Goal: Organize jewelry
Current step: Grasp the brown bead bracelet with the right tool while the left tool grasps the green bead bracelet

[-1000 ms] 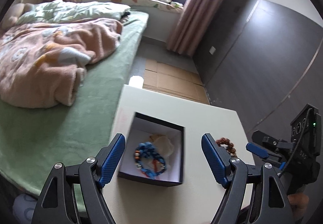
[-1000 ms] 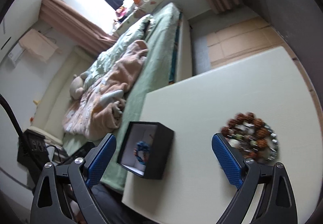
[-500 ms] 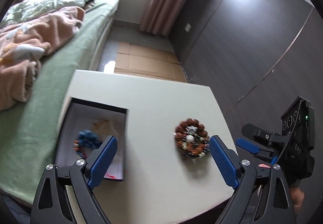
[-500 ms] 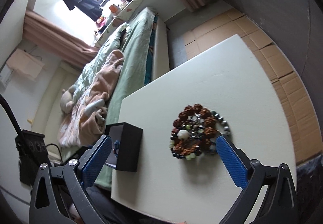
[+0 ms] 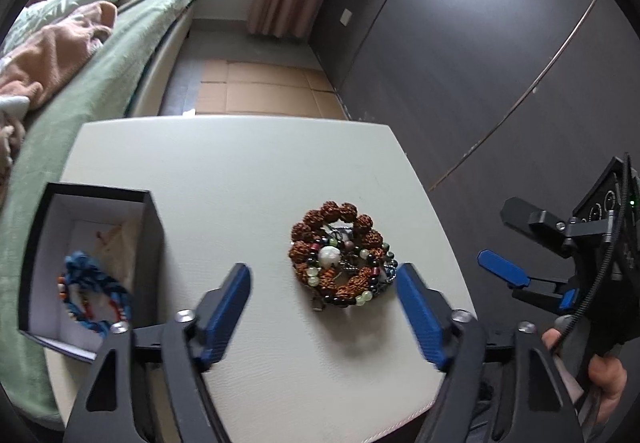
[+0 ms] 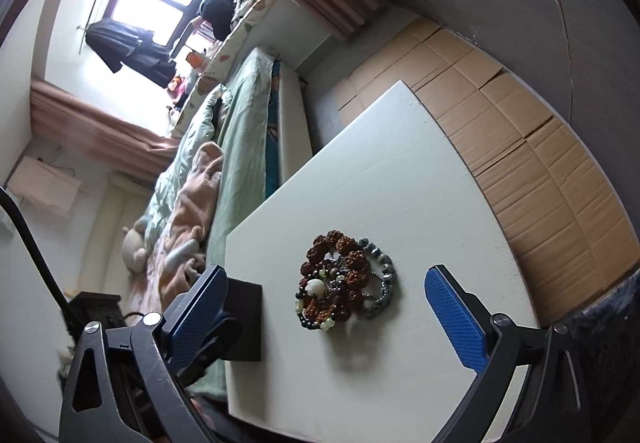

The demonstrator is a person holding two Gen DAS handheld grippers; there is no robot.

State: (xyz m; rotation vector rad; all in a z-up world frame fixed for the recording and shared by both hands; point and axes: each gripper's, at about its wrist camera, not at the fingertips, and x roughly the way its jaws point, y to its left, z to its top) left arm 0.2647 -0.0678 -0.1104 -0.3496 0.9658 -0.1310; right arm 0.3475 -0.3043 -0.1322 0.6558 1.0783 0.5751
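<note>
- Beads (image 5: 340, 257) now sit centred between the left gripper (image 5: 322, 309) tips; 1 s ago that view framed the box (image 5: 90, 263) instead. Left has swung off the box onto the pile.
- Pile: brown seed bracelet tangled with green, dark and grey bead strands, flat on the table (image 5: 240, 171), right of the box and apart from it.
- Box is open, on the table's bed-side edge, with a blue braided bracelet (image 5: 94, 293) inside.
- Left fingers spread wide, gripping nothing; right pad looks close to the pile's edge, contact unclear.
- Right gripper (image 6: 326, 313) also went from off to one side of the beads (image 6: 346, 281) to straddling them. Fingers wide apart, empty, above the table.
- Read: one piece is boxed and the pile is next. Both grippers aim at it, so which one takes it is unclear.
- Risk: tangled strands may lift as a clump or shed one.
</note>
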